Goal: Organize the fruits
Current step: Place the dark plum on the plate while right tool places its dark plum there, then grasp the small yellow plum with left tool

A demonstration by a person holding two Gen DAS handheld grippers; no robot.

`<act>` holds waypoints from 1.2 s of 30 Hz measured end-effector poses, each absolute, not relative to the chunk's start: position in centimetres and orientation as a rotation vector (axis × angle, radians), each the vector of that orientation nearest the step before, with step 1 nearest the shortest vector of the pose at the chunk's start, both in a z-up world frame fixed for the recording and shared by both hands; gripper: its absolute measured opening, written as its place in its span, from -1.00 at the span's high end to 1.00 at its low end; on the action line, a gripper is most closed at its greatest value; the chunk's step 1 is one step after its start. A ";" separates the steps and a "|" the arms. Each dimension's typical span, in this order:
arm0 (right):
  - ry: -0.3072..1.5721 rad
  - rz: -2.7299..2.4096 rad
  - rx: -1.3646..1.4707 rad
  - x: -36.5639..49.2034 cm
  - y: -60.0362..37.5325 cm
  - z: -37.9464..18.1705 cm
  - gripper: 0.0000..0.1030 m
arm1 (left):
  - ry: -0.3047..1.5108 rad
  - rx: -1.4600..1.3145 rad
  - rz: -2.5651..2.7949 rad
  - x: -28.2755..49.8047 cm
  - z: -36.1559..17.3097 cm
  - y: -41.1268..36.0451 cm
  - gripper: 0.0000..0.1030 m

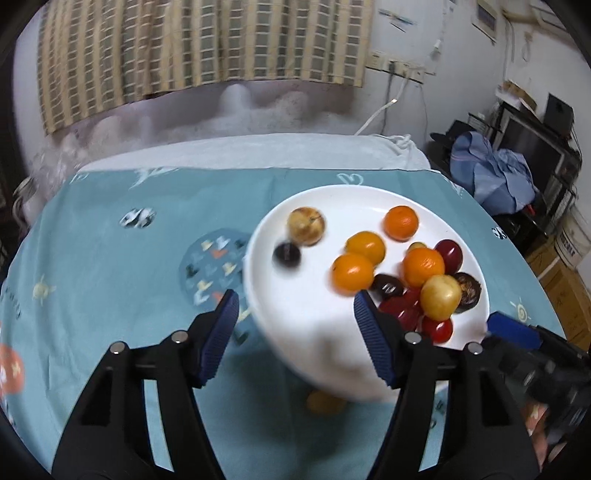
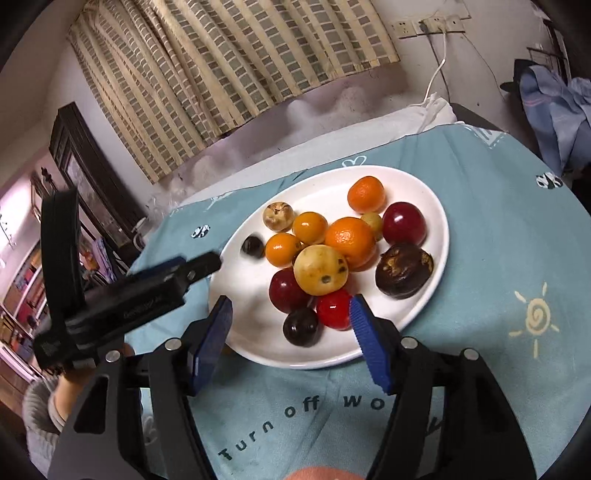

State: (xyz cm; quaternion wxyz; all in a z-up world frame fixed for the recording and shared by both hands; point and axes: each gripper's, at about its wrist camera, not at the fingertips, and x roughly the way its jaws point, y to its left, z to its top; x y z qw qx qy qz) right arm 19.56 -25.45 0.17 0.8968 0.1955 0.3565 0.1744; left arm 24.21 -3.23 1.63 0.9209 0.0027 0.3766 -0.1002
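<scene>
Teal cloth printed with suns and the words "Turn off" covers the round table, and a checked curtain hangs on the far wall beside a row of wall sockets, with a heap of blue fabric off to the right. Much of the left wrist view is smeared by blur, and an orange shape below the plate's near edge cannot be made out. On the cloth sits the white plate, heaped with fruit: oranges, a yellow spotted fruit, dark red plums, a wrinkled dark brown fruit, a tan one at the far left and a small dark one near it. The left gripper has its jaws parted, gripping nothing, above the plate's near rim. The right gripper is likewise spread and empty, over the near edge of the plate.
</scene>
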 end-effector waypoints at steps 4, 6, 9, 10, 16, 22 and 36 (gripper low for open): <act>0.789 0.371 0.465 18.3 -25.8 -0.2 -0.33 | 0.757 -0.029 -0.179 20.8 1.3 -0.5 -0.32; 0.791 0.378 0.492 17.4 -25.9 -0.2 -0.36 | 0.760 -0.005 -0.174 19.2 0.6 0.2 -0.32; 0.775 0.402 0.486 15.6 -25.6 0.2 -0.37 | 0.759 0.084 -0.169 17.3 -0.7 -0.1 -0.32; 0.772 0.411 0.477 15.3 -25.4 0.3 -0.38 | 0.762 0.099 -0.175 17.0 -0.9 -0.4 -0.32; 0.825 0.478 0.484 15.3 -24.5 -0.2 -0.40 | 0.773 0.195 -0.229 17.6 -2.0 -3.4 -0.32; 0.942 0.595 0.647 16.6 -24.0 -3.0 -0.40 | 0.796 0.197 -0.261 19.0 -3.3 -4.8 -0.32; 0.993 0.586 0.797 17.5 -24.8 -4.1 -0.44 | 0.870 0.142 -0.340 21.3 -4.6 -5.2 0.03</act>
